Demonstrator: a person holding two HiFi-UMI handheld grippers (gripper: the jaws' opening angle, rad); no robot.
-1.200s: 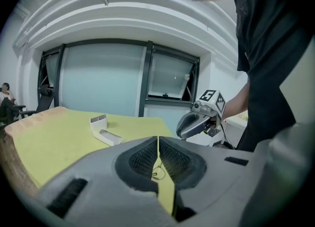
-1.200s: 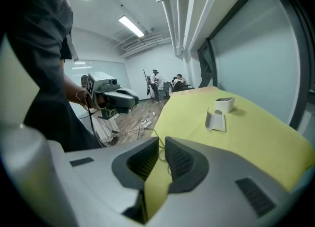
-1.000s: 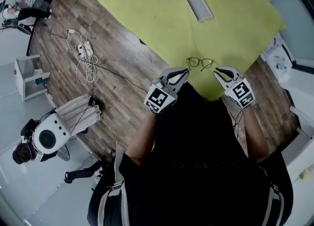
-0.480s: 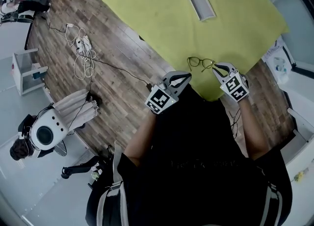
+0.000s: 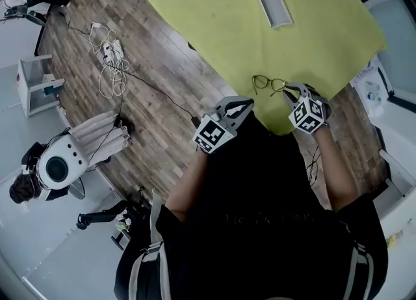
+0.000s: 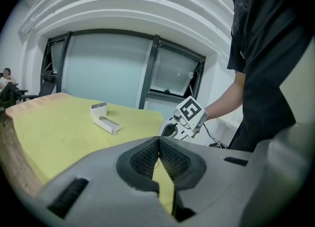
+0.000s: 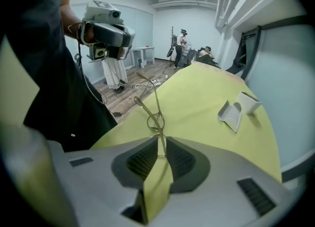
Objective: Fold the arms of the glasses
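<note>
Just off the table's (image 5: 214, 25) near edge one left gripper (image 5: 244, 104) hangs closed and empty, one right gripper (image 5: 290, 91) pinches the single pair of glasses (image 5: 266, 82) lying at that edge, and two grey trays (image 5: 275, 7) sit at its far side.

We've got the glasses (image 7: 155, 117) at the centre of the right gripper view: thin wire, metal by the look. Under them the yellow-green table cover (image 5: 214, 19) is matt and cloth-like. The right gripper (image 7: 158, 143) is smooth matt grey plastic with dark, finely ribbed pads (image 7: 141, 158). At the left of the head view, the floor (image 5: 149, 90) shows grainy wood planks.
</note>
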